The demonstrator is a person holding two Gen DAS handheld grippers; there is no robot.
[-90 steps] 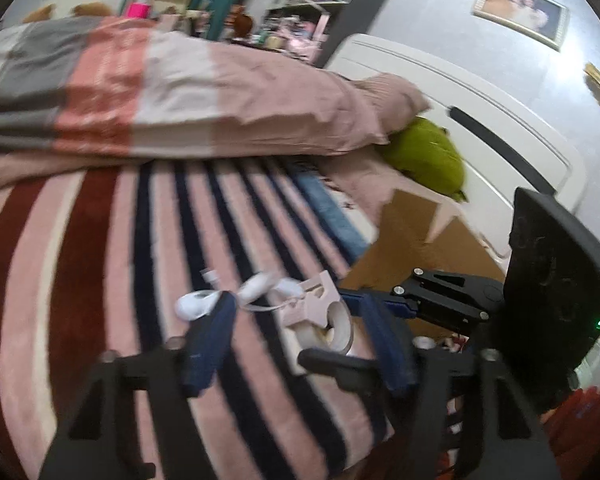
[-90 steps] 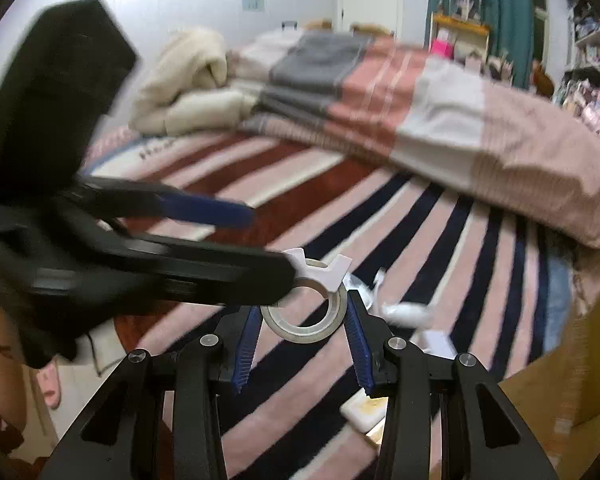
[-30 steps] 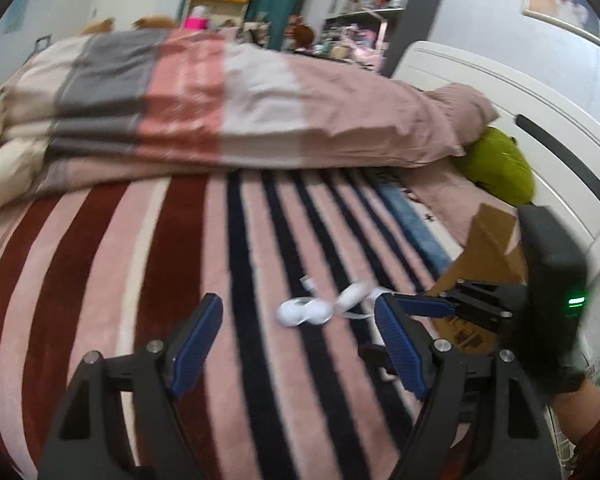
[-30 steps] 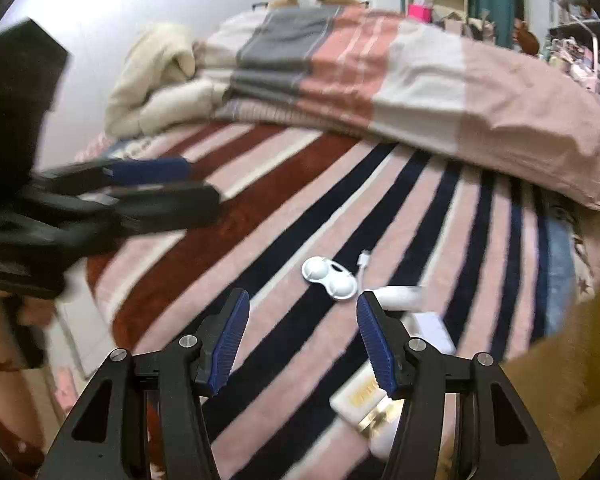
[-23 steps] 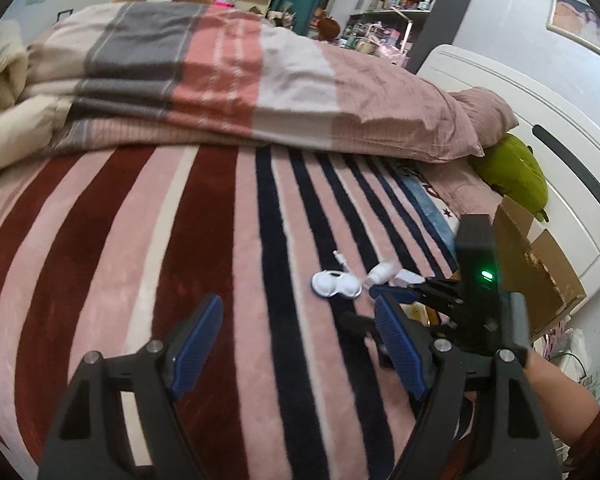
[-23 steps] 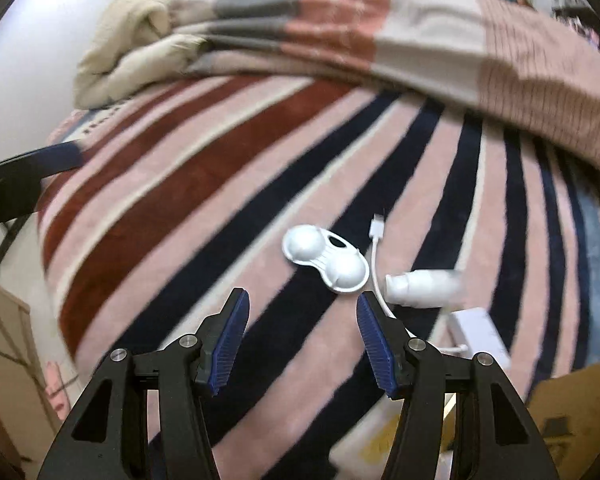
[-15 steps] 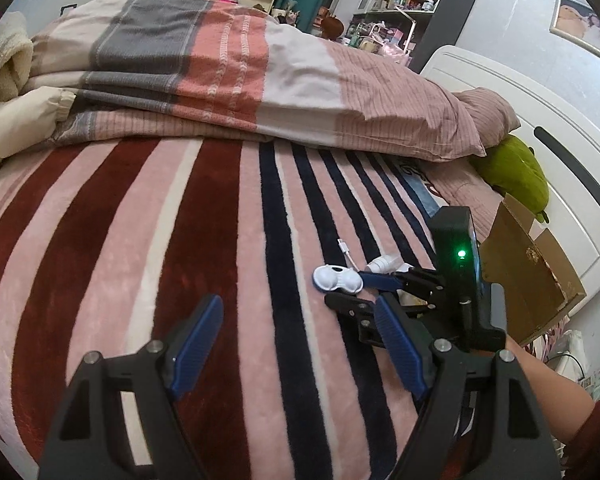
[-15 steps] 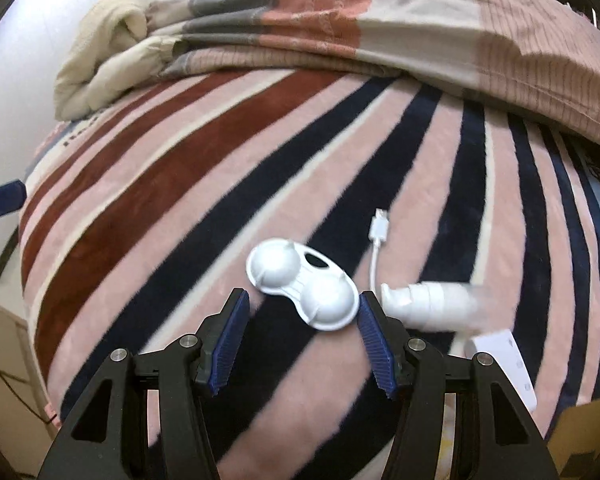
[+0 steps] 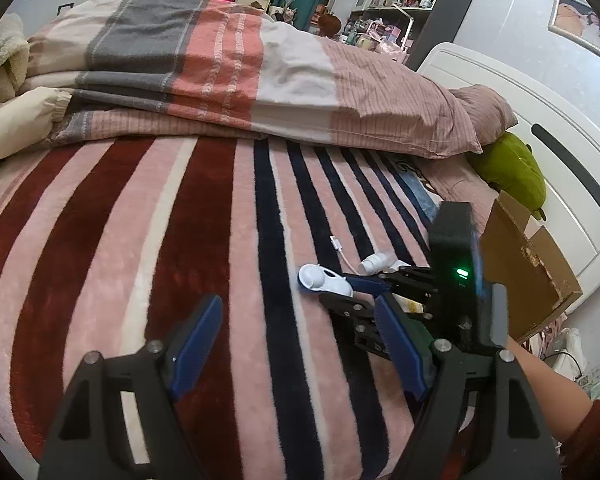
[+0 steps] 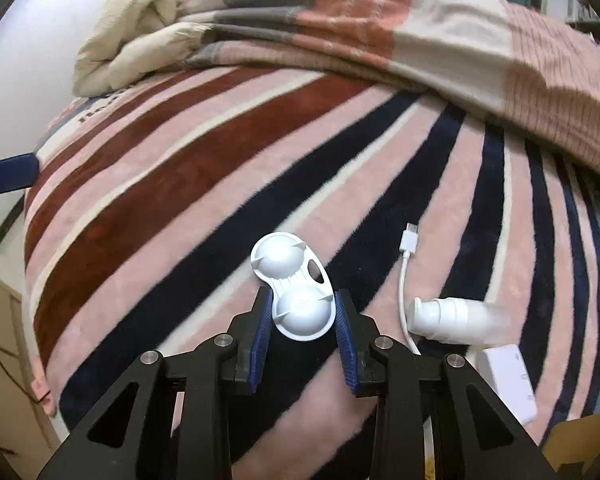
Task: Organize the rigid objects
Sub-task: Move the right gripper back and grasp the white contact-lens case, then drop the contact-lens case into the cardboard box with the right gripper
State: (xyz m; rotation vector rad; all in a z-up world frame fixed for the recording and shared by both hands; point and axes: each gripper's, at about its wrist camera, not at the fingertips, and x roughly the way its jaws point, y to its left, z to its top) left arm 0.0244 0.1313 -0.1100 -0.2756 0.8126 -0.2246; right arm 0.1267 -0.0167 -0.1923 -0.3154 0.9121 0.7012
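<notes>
Right gripper (image 10: 302, 322) has just been closing on the white case (image 10: 294, 292) lying lower centre on the bed (image 10: 180, 184), left gripper (image 9: 296, 344) open and empty, and that rounded dome could squirt out if the pads only catch its edge.

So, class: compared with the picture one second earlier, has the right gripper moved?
Yes. The right gripper has come down to the striped blanket, and its jaws have just been closing around the white twin-dome case, beside the cable.

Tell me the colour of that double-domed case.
White double-domed case, clearest in the right wrist view.
</notes>
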